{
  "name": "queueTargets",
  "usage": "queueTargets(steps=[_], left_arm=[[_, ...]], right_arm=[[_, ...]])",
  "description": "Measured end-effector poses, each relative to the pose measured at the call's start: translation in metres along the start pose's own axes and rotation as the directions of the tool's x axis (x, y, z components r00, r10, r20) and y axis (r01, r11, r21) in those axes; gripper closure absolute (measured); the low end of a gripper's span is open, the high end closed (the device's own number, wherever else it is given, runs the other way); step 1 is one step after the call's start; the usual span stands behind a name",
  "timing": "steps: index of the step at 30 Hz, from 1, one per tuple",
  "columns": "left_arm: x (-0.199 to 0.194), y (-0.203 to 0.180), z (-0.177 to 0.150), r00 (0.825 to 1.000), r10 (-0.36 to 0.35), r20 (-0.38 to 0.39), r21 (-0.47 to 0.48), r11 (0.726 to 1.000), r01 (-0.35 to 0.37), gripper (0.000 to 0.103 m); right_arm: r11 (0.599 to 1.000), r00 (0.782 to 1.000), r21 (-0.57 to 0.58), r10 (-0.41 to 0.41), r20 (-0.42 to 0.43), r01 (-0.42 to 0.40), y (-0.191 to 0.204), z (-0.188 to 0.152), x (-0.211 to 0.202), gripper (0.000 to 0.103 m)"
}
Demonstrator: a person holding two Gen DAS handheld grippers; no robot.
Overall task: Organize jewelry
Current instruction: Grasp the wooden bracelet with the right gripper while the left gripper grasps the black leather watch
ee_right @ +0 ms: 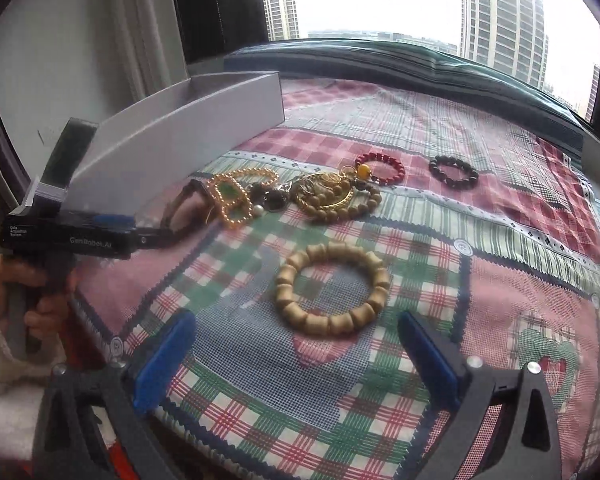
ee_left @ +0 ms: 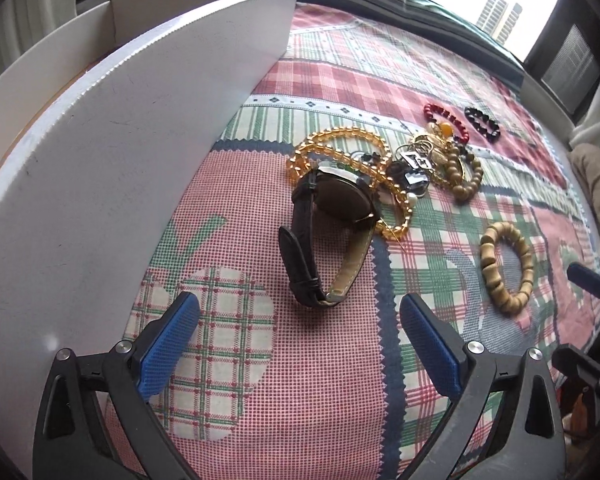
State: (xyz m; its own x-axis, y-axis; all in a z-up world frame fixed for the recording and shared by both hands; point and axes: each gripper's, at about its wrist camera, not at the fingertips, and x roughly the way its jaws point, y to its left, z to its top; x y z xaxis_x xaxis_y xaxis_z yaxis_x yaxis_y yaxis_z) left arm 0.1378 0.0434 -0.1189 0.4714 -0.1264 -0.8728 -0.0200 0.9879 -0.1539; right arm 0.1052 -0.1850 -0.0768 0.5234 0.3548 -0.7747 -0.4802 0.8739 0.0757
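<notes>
My left gripper (ee_left: 300,300) stands open just above the cloth. A black-strapped watch (ee_left: 332,204) lies on its side right ahead of its blue pads, leaning on a string of amber beads (ee_left: 340,140). My right gripper (ee_right: 296,320) is open wide, with nothing pressed between its pads. A chunky wooden bracelet (ee_right: 332,288) lies flat just beyond its fingertips. Further back sit a tangle of gold rings and brown beads (ee_right: 336,196), a red bead bracelet (ee_right: 380,168) and a black bead bracelet (ee_right: 454,172). A white open box (ee_left: 140,100) stands at the left.
The jewelry lies on a patchwork plaid cloth (ee_right: 500,280) on a bed by a window. In the right wrist view a hand (ee_right: 40,308) holds the left gripper's body (ee_right: 68,236) next to the box (ee_right: 180,132). The right gripper's finger (ee_left: 592,280) shows at the left view's right edge.
</notes>
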Motion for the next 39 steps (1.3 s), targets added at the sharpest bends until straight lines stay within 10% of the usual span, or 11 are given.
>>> queueTargets(steps=[5, 8, 10, 15, 17, 19, 31, 39], left_arm=[[0.012, 0.000, 0.011, 1.000, 0.031, 0.003, 0.014, 0.999, -0.031, 0.026], [0.012, -0.001, 0.016, 1.000, 0.001, 0.025, 0.025, 1.000, -0.002, 0.062], [0.009, -0.004, 0.017, 0.999, 0.011, 0.032, 0.033, 0.999, -0.012, 0.065], [-0.019, -0.006, 0.016, 0.996, -0.050, 0.078, 0.020, 0.999, 0.049, 0.069], [-0.031, -0.005, 0.015, 0.992, -0.095, 0.087, 0.013, 0.995, 0.095, 0.095], [-0.036, -0.006, 0.014, 0.991, -0.104, 0.084, 0.017, 0.995, 0.103, 0.099], [-0.011, -0.006, 0.006, 0.993, -0.116, 0.025, 0.033, 0.993, 0.116, 0.083], [-0.029, -0.005, 0.007, 0.986, -0.156, 0.061, -0.007, 0.988, 0.156, 0.101]], right_arm=[[0.998, 0.993, -0.059, 0.028, -0.113, -0.034, 0.014, 0.019, 0.054, 0.016], [0.998, 0.981, -0.042, 0.033, -0.194, -0.041, 0.015, 0.021, 0.082, 0.052], [0.997, 0.983, -0.075, 0.010, -0.181, -0.024, 0.020, 0.019, 0.081, 0.087], [0.995, 0.989, 0.054, 0.086, -0.122, -0.080, 0.000, 0.015, 0.048, 0.088], [0.987, 0.989, 0.114, 0.127, -0.077, -0.118, -0.011, 0.014, 0.028, 0.088], [0.973, 0.985, 0.166, 0.167, -0.037, -0.158, -0.022, 0.014, 0.011, 0.088], [0.938, 0.972, 0.259, 0.231, 0.036, -0.232, -0.031, 0.005, -0.013, 0.088], [0.936, 0.970, 0.257, 0.239, 0.045, -0.242, -0.027, 0.002, -0.023, 0.088]])
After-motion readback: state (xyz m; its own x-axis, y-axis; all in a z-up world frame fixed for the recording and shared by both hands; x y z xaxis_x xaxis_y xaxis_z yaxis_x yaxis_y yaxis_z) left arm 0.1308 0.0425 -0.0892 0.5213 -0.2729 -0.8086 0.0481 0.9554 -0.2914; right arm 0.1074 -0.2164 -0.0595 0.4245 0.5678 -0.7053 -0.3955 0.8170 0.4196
